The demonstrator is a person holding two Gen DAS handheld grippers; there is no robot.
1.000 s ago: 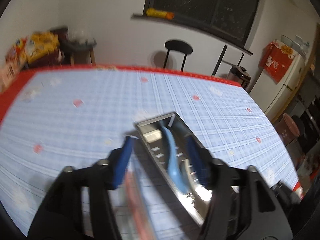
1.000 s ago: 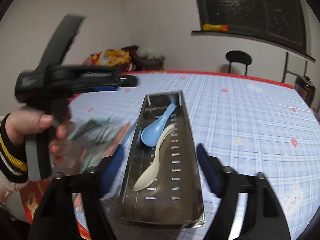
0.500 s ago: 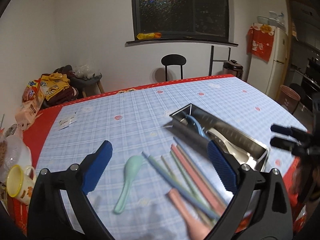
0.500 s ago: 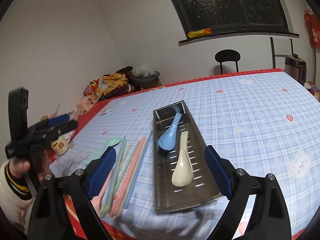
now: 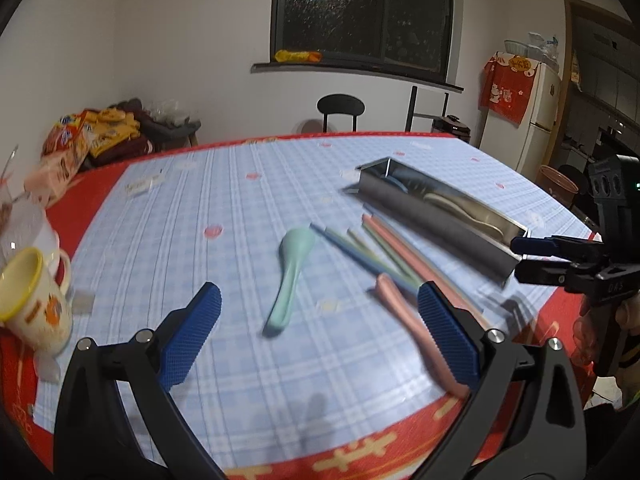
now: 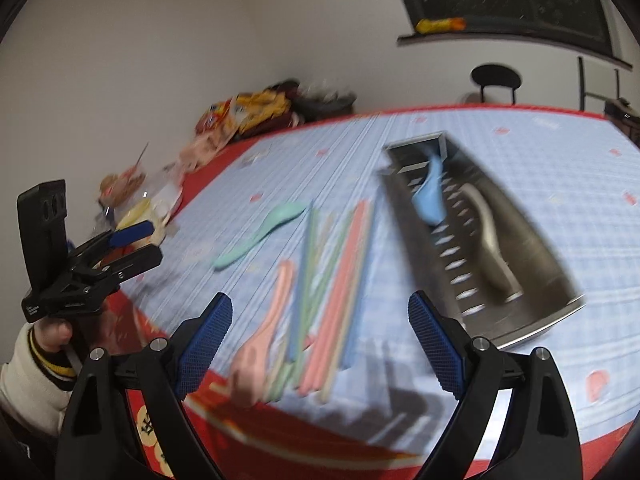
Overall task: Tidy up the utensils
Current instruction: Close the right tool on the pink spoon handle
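Note:
A metal tray [image 5: 432,216] [image 6: 532,280] lies on the blue checked tablecloth, holding a blue spoon [image 6: 430,196] and a cream spoon [image 6: 486,236]. Left of it lie several pastel chopsticks [image 5: 380,248] [image 6: 340,280], a pink spoon [image 5: 416,328] [image 6: 268,320] and a green spoon [image 5: 290,276] [image 6: 260,232]. My left gripper [image 5: 318,292] [image 6: 136,244] hovers short of the green spoon, its jaws opening with nothing between them. My right gripper [image 6: 320,300] [image 5: 518,257] stands open and empty above the near ends of the chopsticks.
A yellow-rimmed mug [image 5: 32,300] and a glass jar stand at the table's left edge. Snack bags [image 5: 80,140] are piled beyond the far left corner. A black chair [image 5: 340,108] stands behind the table, with a fridge [image 5: 532,120] to the right. The red table border runs close below both grippers.
My left gripper has drawn back leftward from the tray and spread its jaws wide. The right gripper has swung left from over the tray to over the chopsticks.

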